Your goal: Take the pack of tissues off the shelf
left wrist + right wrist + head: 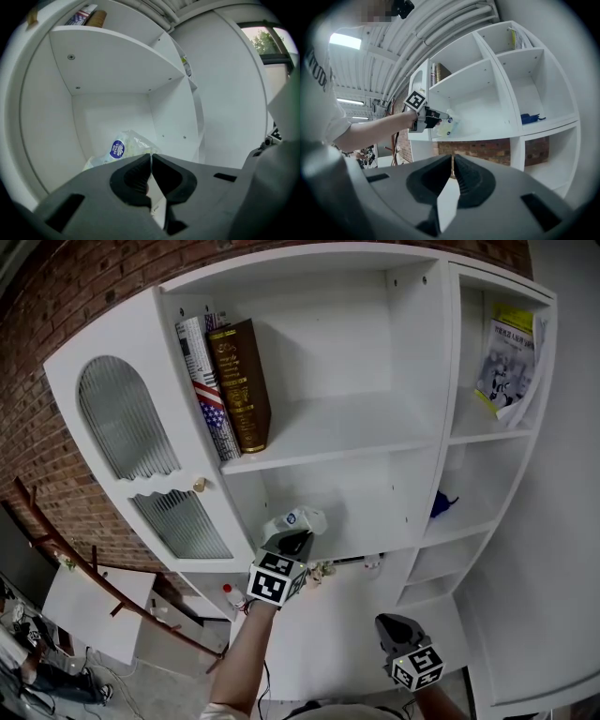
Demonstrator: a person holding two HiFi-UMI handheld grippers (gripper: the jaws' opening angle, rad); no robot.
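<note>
The pack of tissues (293,519), a clear wrapper with a round blue label, is at the front of the middle shelf (375,540) of the white shelf unit. My left gripper (296,540) is right below it, and its jaws are shut on the edge of the wrapper. In the left gripper view the pack (123,147) shows just beyond the closed jaws (151,159). The right gripper view shows the left gripper (436,118) holding the pack (447,125) at the shelf's front edge. My right gripper (394,622) hangs lower right, away from the shelf, shut and holding nothing (453,161).
Two upright books (230,385) stand on the shelf above. A magazine (506,357) leans in the top right compartment and a blue object (442,504) lies below it. A ribbed-glass cabinet door (122,427) is at the left. Small items (323,568) lie on the counter below.
</note>
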